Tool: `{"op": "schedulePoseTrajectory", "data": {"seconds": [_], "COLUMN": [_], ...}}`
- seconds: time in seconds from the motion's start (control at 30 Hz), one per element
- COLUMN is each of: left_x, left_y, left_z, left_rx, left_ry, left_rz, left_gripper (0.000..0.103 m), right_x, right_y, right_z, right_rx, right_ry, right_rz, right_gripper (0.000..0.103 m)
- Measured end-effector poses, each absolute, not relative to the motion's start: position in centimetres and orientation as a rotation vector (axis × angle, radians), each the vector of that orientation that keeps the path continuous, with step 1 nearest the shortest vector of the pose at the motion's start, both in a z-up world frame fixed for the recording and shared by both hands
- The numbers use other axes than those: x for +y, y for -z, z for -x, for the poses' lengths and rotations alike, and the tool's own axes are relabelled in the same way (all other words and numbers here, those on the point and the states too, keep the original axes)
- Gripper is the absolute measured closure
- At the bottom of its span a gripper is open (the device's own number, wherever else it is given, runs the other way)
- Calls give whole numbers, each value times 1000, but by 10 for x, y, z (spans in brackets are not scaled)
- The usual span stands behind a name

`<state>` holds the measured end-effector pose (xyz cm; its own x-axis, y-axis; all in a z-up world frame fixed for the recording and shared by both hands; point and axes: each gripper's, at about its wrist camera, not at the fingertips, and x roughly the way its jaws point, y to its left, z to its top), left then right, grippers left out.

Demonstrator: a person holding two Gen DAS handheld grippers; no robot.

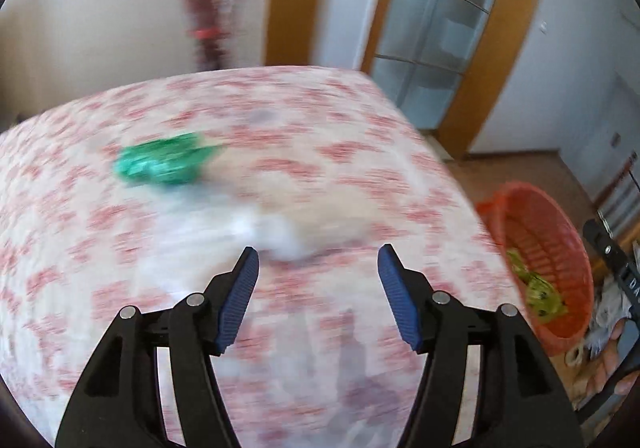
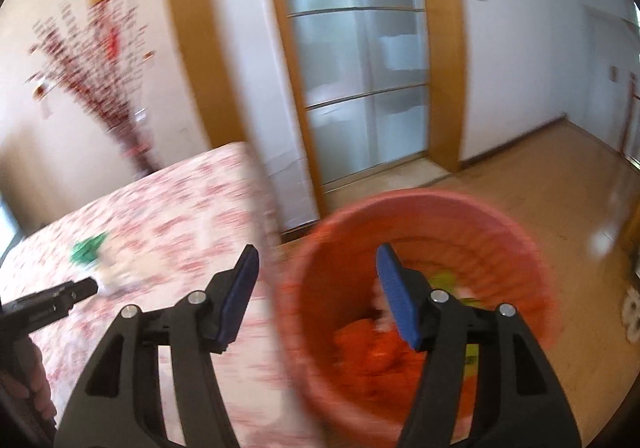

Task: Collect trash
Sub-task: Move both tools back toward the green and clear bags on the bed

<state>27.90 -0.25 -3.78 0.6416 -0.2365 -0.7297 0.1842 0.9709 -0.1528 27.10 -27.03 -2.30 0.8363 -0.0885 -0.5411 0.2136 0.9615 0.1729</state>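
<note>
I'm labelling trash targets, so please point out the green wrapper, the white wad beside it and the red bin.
Green wrapper (image 1: 166, 162): left wrist view, middle of the crumpled wrapper.
White wad (image 1: 280, 234): left wrist view, its blurred centre.
Red bin (image 2: 424, 202): right wrist view, far rim.

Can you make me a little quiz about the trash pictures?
1. True or false: the green wrapper lies on the table.
2. Where does the bin stand? A) on the table B) on the floor beside the table C) on a chair
3. Fill in: both the left tongs and the right tongs are ____ and hold nothing.

Key: 1 true; 2 B; 3 open.
</note>
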Motion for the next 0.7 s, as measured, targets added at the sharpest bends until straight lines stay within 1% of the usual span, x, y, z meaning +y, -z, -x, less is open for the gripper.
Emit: {"op": "schedulePoseTrajectory", "data": {"seconds": [0.1,0.27,0.43,0.7], "left_x": [41,107,147,184], "left_y": [42,46,47,53], "left_z": [-277,-276,-275,-274], "left_rx": [835,832,819,823], "left_ry": [158,41,-22,-64], "left_rz": [95,141,174,212], "left_gripper": [39,39,39,39], "right_x": [-222,-149,-86,-39], "right_y": [24,28,36,53], "right_z": [-292,-323,-357,-392], "right_rx": [587,634,693,768], "right_ry": [54,-104,-208,-244], "right_rz": [-193,-144,-93,-11], "right_gripper": [43,43,43,43]}}
